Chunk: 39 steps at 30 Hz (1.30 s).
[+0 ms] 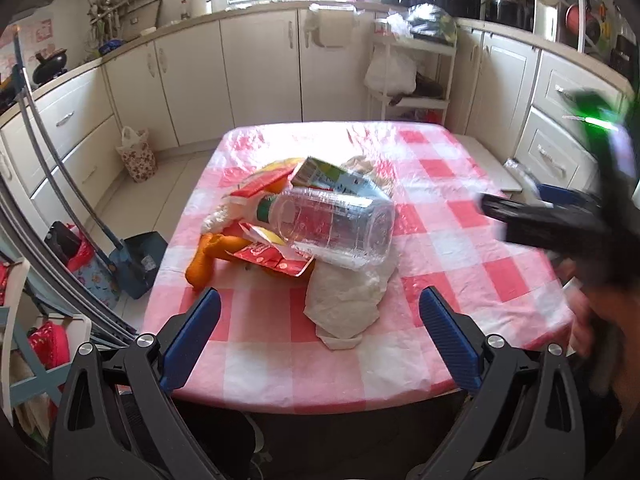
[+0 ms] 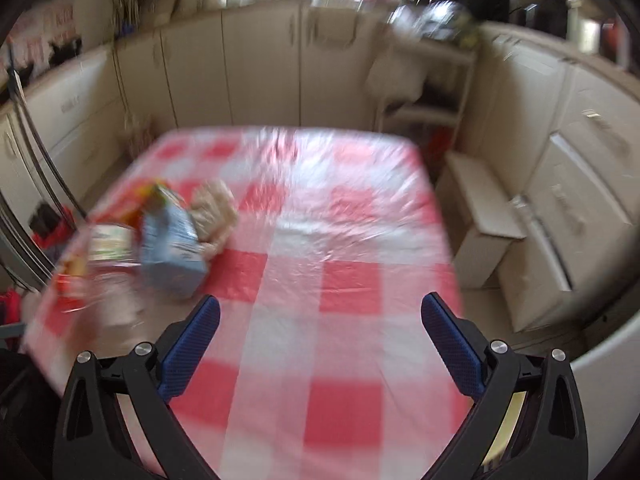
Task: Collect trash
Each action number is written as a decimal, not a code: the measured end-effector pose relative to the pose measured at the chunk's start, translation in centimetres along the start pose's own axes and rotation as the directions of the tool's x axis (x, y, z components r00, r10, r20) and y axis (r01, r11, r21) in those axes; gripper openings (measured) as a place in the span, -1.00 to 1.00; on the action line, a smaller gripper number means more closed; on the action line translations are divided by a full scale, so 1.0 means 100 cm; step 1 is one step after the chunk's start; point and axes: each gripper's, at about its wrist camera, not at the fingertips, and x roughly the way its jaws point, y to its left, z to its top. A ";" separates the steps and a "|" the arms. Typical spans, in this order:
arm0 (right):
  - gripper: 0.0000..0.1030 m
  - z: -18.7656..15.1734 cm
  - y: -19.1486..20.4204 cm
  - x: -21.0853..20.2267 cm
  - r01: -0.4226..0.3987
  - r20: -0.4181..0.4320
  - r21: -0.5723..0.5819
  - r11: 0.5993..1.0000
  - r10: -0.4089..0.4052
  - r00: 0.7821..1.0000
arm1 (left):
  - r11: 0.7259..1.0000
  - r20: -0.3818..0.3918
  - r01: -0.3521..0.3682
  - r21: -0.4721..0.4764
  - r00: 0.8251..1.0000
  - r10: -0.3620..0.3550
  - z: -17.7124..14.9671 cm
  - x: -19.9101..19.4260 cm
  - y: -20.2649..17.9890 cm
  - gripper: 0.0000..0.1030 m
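Observation:
A pile of trash lies on the table with the pink checked cloth (image 1: 460, 240). On top is a clear plastic bottle (image 1: 336, 228) on its side. Under it are a green and white carton (image 1: 332, 178), red wrappers (image 1: 276, 258), orange peel (image 1: 204, 264) and crumpled white paper (image 1: 344, 300). My left gripper (image 1: 320, 326) is open and empty at the near table edge, just before the paper. My right gripper (image 2: 320, 336) is open and empty above the cloth (image 2: 340, 280); the pile, with a blue carton (image 2: 172, 252), is blurred to its left. The right gripper also shows blurred in the left wrist view (image 1: 552, 224).
Kitchen cabinets (image 1: 260, 68) ring the room. A white shelf rack (image 1: 412, 76) with bags stands behind the table. A blue dustpan (image 1: 140, 260) and a floral bag (image 1: 138, 156) are on the floor at left. A white box (image 2: 480, 216) sits right of the table.

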 end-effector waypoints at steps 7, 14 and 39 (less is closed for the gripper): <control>0.88 -0.060 -0.016 -0.088 -0.035 0.143 0.127 0.991 0.017 0.990 | 1.000 0.081 -0.024 0.008 0.996 0.024 -0.017 -0.044 -0.005 0.87; 0.88 -0.061 0.009 -0.104 -0.024 0.210 0.067 0.997 0.010 0.978 | 0.997 0.124 -0.073 0.037 0.990 0.067 -0.031 -0.073 -0.002 0.87; 0.88 -0.076 0.024 -0.100 0.031 0.213 0.023 0.999 -0.035 0.976 | 0.997 0.138 -0.069 -0.024 0.988 0.072 -0.039 -0.068 0.015 0.87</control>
